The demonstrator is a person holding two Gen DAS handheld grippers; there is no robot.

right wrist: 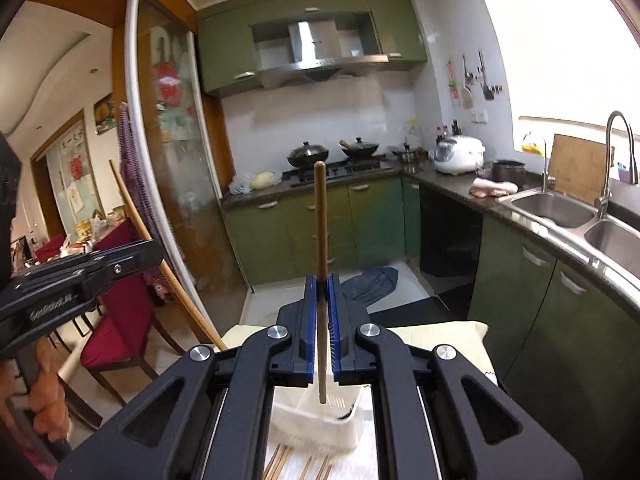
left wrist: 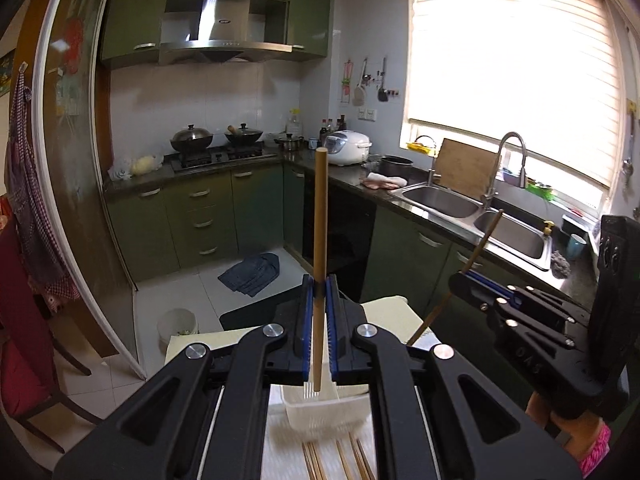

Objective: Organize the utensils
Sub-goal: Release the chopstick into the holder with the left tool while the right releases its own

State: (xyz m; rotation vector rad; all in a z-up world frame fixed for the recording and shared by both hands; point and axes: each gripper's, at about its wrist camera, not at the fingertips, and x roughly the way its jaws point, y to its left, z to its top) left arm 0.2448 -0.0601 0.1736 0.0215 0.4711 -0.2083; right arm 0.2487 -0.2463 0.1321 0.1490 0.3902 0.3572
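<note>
My left gripper (left wrist: 319,288) is shut on a wooden chopstick (left wrist: 320,216) held upright, its lower tip just above a white slotted utensil basket (left wrist: 324,412). My right gripper (right wrist: 321,286) is shut on another wooden chopstick (right wrist: 321,224), also upright, tip over the same basket (right wrist: 320,420). The right gripper shows in the left wrist view (left wrist: 466,280) at the right, with its chopstick (left wrist: 486,236). The left gripper shows in the right wrist view (right wrist: 156,254) at the left, with its chopstick (right wrist: 160,264). Several loose chopsticks (left wrist: 340,462) lie on a white cloth in front of the basket.
The basket stands on a cloth-covered table (right wrist: 452,336). Beyond are green kitchen cabinets (left wrist: 200,216), a stove with woks (left wrist: 216,140), a double sink (left wrist: 480,216) at right, a bin (left wrist: 178,326) and a blue rag (left wrist: 252,272) on the floor, and red chairs (right wrist: 116,320) at left.
</note>
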